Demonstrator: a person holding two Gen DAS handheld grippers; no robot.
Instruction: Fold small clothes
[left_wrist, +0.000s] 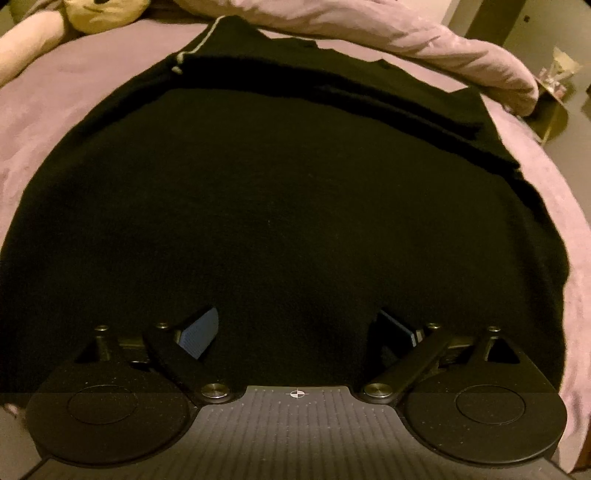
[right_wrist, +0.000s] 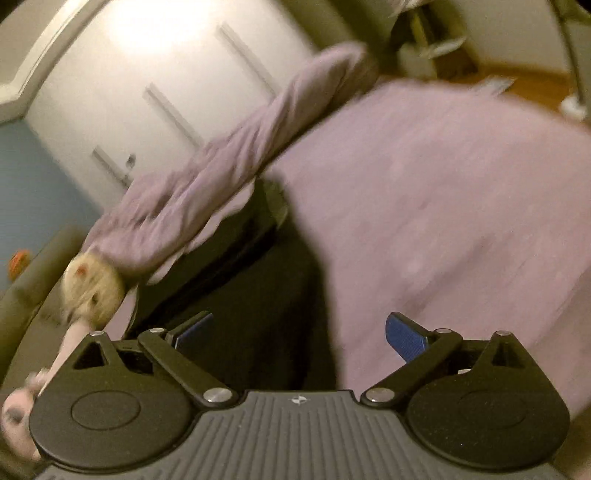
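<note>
Left wrist view shows the black garment (left_wrist: 280, 192) lying flat on the bed (left_wrist: 55, 92), apparently folded over once at its far end. Both the left gripper (left_wrist: 301, 332) and right gripper (right_wrist: 301, 332) have fingers spread wide, holding nothing; further folds seem left.

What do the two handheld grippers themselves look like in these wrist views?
Both match: the left gripper and right gripper have matte black linkage arms with silver pivot screws, two round black discs, a ribbed dark grey base bearing a small crosshair mark, and blue textured pads. No cables or sleeves show.
</note>
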